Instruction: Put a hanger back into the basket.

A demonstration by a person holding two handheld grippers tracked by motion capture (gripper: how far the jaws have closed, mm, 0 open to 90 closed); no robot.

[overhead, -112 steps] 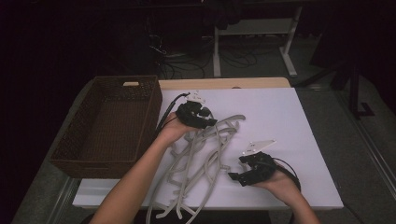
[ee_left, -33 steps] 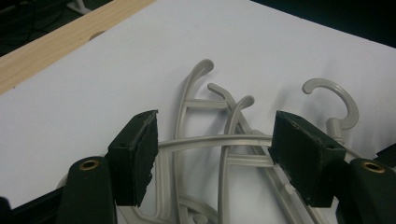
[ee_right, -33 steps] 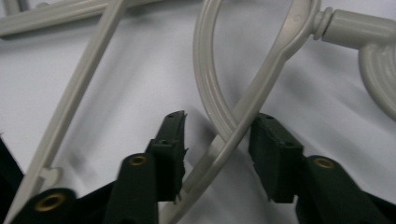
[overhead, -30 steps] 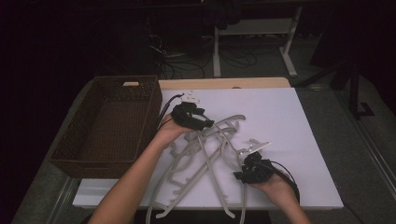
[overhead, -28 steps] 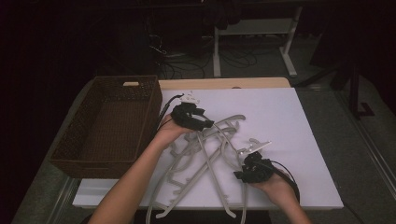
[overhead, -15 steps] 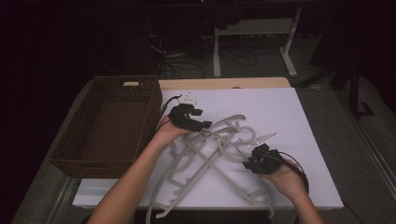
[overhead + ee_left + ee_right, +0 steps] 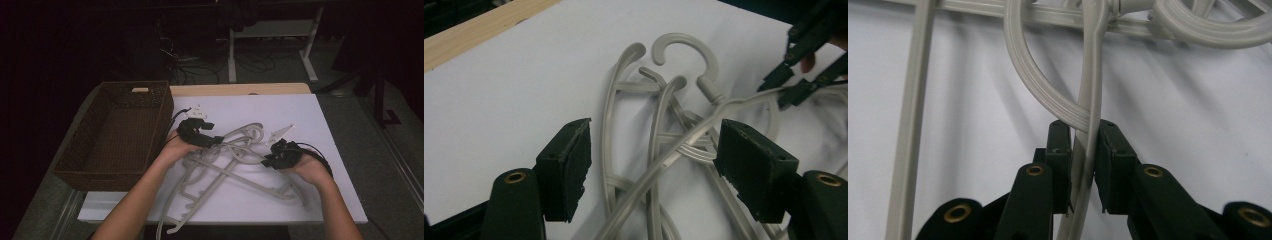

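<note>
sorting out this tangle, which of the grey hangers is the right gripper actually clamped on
The one whose thin arm runs between the right gripper pads; the other hangers lie loose in the pile under the left gripper.

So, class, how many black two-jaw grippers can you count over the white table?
2. The left gripper is beside the brown wicker basket, open over the tangled grey plastic hangers; the right gripper, further right, has just been closing on one hanger's bar. None looks hidden.
</note>
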